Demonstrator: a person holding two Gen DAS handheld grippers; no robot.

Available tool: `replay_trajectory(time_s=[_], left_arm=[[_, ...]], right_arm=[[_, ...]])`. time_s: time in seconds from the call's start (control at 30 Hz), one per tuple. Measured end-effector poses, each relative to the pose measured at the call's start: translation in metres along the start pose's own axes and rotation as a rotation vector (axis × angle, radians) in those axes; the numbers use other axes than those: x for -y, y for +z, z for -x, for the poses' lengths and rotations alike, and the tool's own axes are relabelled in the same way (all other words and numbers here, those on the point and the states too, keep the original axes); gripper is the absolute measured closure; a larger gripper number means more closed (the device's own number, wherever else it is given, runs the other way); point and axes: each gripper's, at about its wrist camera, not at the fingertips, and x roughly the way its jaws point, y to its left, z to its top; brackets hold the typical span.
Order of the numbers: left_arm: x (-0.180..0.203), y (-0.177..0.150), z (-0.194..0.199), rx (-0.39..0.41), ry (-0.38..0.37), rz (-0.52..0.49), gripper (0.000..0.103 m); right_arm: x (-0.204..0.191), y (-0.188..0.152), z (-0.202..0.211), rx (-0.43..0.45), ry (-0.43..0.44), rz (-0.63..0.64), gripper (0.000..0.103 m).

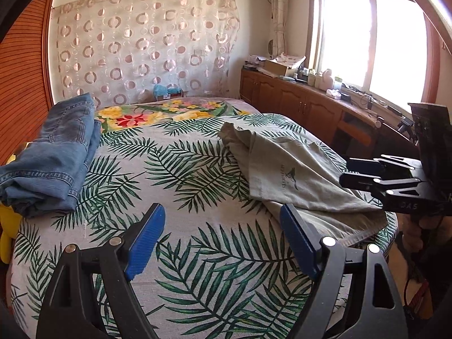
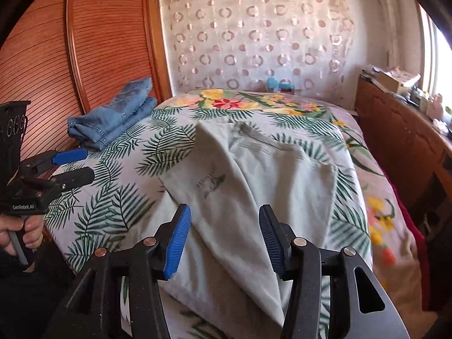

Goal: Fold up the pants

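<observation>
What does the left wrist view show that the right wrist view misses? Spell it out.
Only the left wrist view shows the bright window and a yellow object at the bed's edge. Only the right wrist view shows the hand gripping the left gripper and a red cloth. Both show the grey pants, the folded jeans, the leaf-print bedspread and the right gripper, open.
</observation>
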Motion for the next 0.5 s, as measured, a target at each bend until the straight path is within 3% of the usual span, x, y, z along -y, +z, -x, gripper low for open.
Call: replay_trajectory(time_s=[0.5], left_arm=[[-0.018,-0.003,-0.001,0.000,0.033,0.035,0.019]], right_arm=[[-0.012,0.035,-0.068,-0.094,0.065,0.066,0.051]])
